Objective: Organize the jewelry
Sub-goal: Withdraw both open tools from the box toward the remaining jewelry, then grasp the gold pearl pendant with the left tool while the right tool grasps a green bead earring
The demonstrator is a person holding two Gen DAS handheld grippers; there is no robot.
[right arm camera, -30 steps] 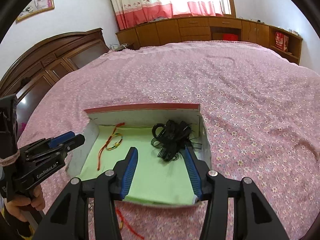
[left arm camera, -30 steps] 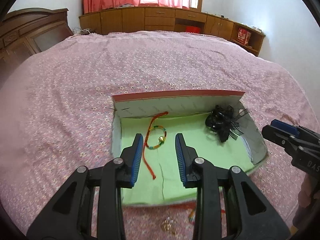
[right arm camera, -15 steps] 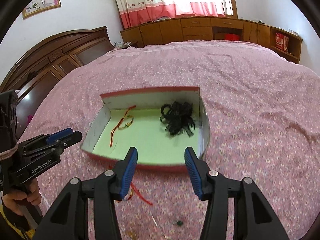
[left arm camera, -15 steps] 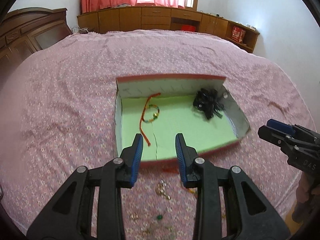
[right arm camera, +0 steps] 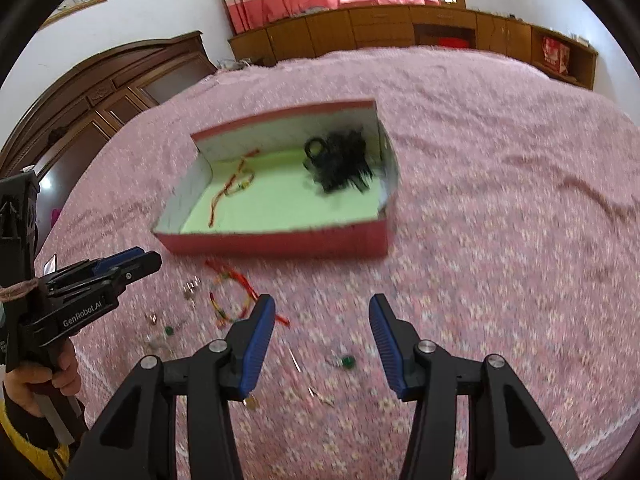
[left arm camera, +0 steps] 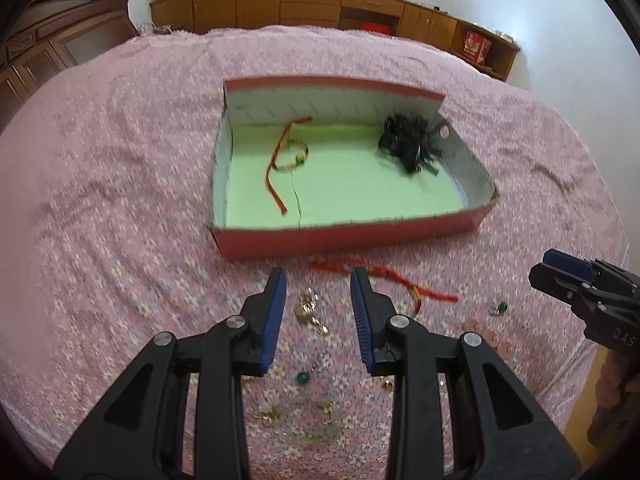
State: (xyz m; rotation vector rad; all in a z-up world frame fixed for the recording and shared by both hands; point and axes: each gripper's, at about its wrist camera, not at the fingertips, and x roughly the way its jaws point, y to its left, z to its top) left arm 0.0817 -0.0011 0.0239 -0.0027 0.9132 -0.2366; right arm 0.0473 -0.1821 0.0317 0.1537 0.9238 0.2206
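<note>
Both grippers have pulled back from the box (left arm camera: pixel 344 236), which now sits farther off on the bed (left arm camera: pixel 120 160). The left gripper (left arm camera: pixel 318 308) and right gripper (right arm camera: pixel 322 340) hang released and empty above loose jewelry: a red cord bracelet (left arm camera: pixel 384 276), a gold charm (left arm camera: pixel 310 312), green beads (left arm camera: pixel 302 378). Such small pieces could slip from the pads or sink into the soft cover.

one box (left arm camera: pixel 344 236), two bracelets (left arm camera: pixel 294 156) (three green beads (left arm camera: pixel 302 378))

A red box (left arm camera: pixel 352 236) with a pale green floor is seen on a pink floral bedspread (left arm camera: pixel 120 168) — inside, a red cord bracelet (left arm camera: pixel 286 160) with multicoloured beads and black hair ties (left arm camera: pixel 408 146). Blue pads (right arm camera: pixel 258 344) are set in black gripper arms — green beads (right arm camera: pixel 347 361) are scattered nearby.
</note>
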